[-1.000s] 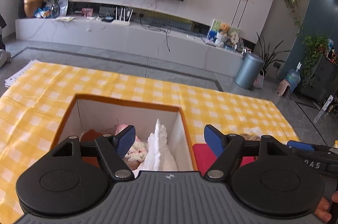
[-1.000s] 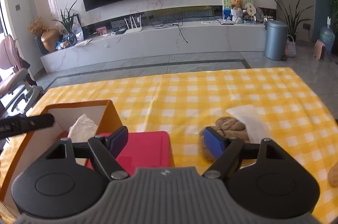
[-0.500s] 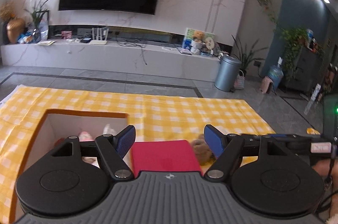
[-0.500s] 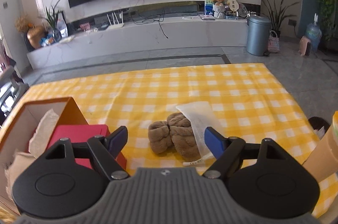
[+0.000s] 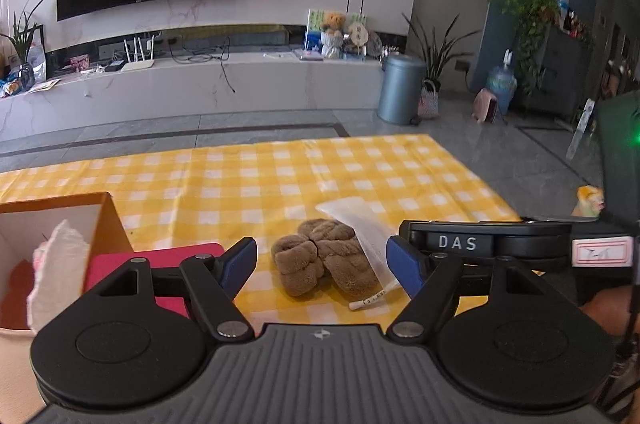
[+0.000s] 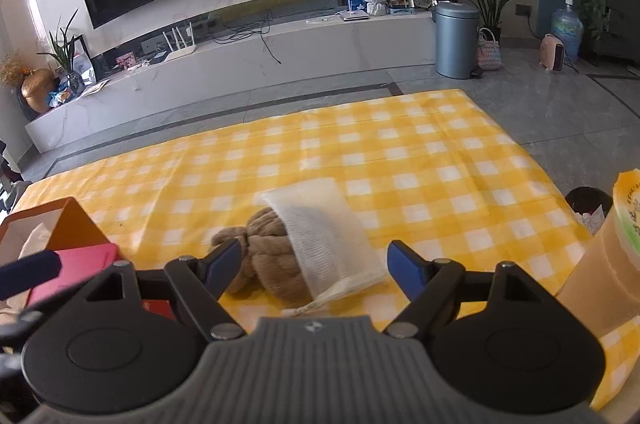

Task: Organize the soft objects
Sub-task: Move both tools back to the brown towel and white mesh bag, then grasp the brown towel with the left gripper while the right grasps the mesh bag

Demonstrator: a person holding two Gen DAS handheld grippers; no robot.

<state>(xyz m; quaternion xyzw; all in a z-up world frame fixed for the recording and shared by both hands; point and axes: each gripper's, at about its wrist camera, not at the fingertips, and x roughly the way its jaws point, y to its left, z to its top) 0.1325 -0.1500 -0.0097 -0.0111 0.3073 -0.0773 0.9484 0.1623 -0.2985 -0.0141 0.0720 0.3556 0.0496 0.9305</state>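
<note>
Checkered cloth point(image 6: 400, 151); both grippers wide, empty.

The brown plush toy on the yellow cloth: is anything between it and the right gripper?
Partly. A white mesh pouch lies over the right side of the brown plush toy, so the open right gripper would meet the pouch first there. The toy's left side is uncovered, and nothing else stands in between.
</note>
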